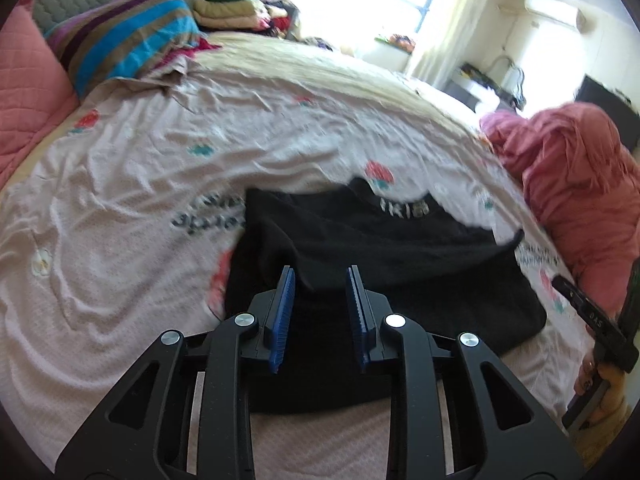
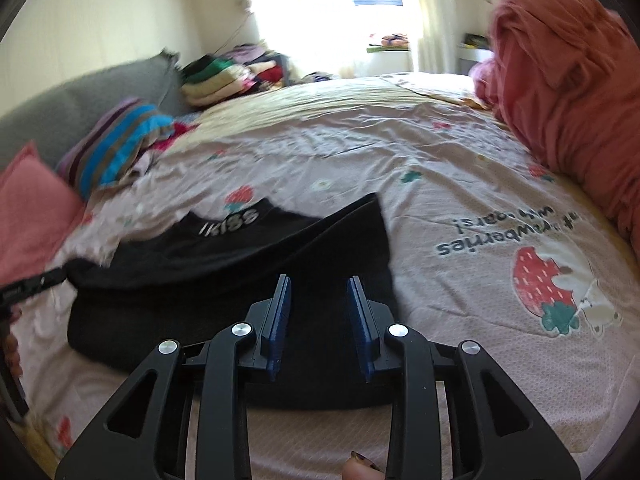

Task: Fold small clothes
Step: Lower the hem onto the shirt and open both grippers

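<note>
A black garment (image 1: 400, 272) with white lettering lies partly folded on the pink printed bedsheet (image 1: 120, 200). It also shows in the right wrist view (image 2: 240, 264). My left gripper (image 1: 320, 276) is open, hovering over the garment's near left part, with nothing between the blue pads (image 1: 282, 312). My right gripper (image 2: 318, 284) is open over the garment's near right part, empty. The right gripper's body shows at the right edge of the left wrist view (image 1: 592, 320).
A pink bundle of cloth (image 2: 568, 80) lies at the right of the bed. A striped pillow (image 1: 120, 32), a pink pillow (image 1: 24, 92) and a stack of folded clothes (image 1: 232, 4) sit at the head end. A window is behind.
</note>
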### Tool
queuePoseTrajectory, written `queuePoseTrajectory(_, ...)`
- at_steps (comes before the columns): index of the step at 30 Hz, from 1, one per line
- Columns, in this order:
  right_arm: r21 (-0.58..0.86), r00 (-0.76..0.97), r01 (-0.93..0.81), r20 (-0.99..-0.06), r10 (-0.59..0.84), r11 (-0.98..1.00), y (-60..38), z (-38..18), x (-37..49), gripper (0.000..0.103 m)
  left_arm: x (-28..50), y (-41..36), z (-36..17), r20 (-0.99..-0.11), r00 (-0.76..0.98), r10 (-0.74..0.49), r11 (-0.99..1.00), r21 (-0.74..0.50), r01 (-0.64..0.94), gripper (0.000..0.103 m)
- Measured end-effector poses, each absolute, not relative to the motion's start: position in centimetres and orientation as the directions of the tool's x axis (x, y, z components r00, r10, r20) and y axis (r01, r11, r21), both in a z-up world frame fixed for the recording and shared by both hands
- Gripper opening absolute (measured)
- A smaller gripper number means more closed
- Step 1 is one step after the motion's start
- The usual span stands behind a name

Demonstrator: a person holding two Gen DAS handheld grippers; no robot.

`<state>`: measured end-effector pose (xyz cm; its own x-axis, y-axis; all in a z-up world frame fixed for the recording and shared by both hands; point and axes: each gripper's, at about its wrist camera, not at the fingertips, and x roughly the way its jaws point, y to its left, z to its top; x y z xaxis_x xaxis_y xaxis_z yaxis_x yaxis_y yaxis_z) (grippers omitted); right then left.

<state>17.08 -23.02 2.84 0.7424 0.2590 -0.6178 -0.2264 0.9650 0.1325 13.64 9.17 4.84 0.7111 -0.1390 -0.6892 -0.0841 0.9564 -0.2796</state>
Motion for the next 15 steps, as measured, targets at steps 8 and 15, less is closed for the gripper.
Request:
queuePoseTrajectory(8,-0.02,0.705,-0.304,-0.677,0.211,0.952,-18.7,0.8,17.2,0.029,14.8,7.1,1.7,-0.79,0.6,-0.123,0.979,-0.197,-0.059,0.018)
queuePoseTrajectory(15,0.011,0.62,-0.292,-0.759,0.198,0.956,-17.4,-2.3,21.1,0.029,15.7,6.5,0.6,-0.822,0.568,-0.049,0.994,-0.094,-0.051,0.024)
